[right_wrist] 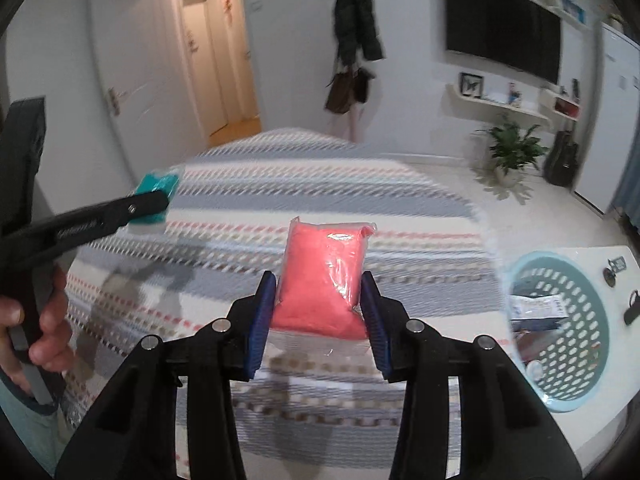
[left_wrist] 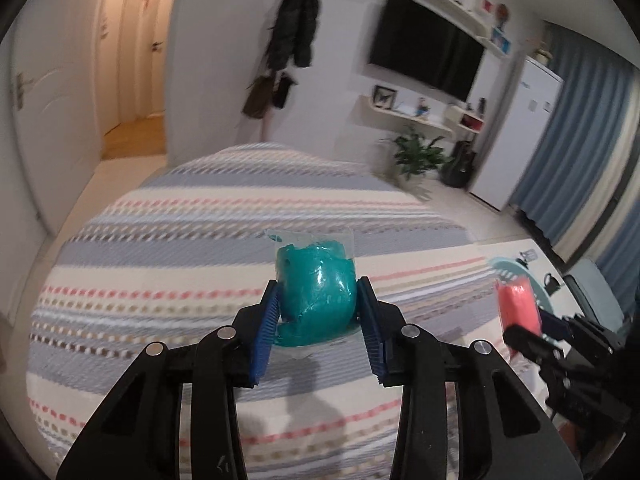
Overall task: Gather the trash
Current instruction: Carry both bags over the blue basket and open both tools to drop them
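Note:
My left gripper (left_wrist: 318, 300) is shut on a teal clay lump in a clear plastic bag (left_wrist: 316, 288) and holds it above the striped bed cover (left_wrist: 160, 280). My right gripper (right_wrist: 319, 294) is shut on a coral-red clay packet in clear plastic (right_wrist: 324, 276), also above the bed. In the left wrist view the red packet (left_wrist: 516, 306) and the right gripper (left_wrist: 532, 332) show at the right. In the right wrist view the left gripper (right_wrist: 154, 202) with the teal bag (right_wrist: 156, 186) shows at the left. A light-blue perforated basket (right_wrist: 576, 380) stands at the right on a white surface, with some wrappers inside.
The bed fills the middle of both views. Beyond it are a wall TV (left_wrist: 428, 48), a hanging black coat (left_wrist: 296, 20), a potted plant (left_wrist: 416, 156), a guitar (right_wrist: 562, 158), blue curtains (left_wrist: 580, 140) and an open doorway (right_wrist: 224, 60) at the left.

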`<state>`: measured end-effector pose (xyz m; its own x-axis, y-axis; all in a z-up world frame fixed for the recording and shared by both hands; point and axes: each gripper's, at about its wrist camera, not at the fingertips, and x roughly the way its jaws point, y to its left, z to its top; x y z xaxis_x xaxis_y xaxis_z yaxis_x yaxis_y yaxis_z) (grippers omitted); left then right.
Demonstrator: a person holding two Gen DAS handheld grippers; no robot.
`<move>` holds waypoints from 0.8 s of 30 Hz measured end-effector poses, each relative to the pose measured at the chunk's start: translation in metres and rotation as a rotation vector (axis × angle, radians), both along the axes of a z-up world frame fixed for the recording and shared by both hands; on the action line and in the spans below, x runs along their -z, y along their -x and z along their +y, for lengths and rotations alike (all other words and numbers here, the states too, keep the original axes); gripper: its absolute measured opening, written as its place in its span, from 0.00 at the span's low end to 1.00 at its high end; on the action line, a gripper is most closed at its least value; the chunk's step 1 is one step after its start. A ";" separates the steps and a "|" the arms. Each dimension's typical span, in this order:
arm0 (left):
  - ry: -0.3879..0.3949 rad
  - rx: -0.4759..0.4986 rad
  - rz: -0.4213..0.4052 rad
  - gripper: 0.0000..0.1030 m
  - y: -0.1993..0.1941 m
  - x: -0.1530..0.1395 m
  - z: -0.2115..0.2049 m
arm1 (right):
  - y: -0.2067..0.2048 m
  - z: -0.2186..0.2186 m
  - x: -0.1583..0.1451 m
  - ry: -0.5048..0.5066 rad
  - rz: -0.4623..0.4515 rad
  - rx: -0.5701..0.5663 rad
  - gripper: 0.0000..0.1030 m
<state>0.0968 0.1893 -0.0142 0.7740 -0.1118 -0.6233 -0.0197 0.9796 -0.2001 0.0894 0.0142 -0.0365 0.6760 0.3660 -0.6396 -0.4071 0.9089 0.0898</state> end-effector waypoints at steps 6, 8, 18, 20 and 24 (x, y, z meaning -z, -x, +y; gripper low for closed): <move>0.036 0.134 -0.020 0.36 -0.018 -0.005 -0.067 | -0.016 -0.062 -0.008 -0.042 -0.020 0.130 0.38; 0.041 0.182 -0.008 0.36 -0.027 -0.003 -0.090 | -0.024 -0.081 -0.009 -0.053 -0.019 0.173 0.38; 0.023 0.389 0.021 0.36 -0.075 0.006 -0.200 | -0.050 -0.209 0.009 -0.102 0.014 0.446 0.38; 0.022 0.427 0.035 0.36 -0.083 0.012 -0.222 | -0.055 -0.232 0.016 -0.120 0.034 0.489 0.38; 0.005 0.495 0.077 0.36 -0.099 0.030 -0.265 | -0.064 -0.273 0.037 -0.141 0.087 0.570 0.38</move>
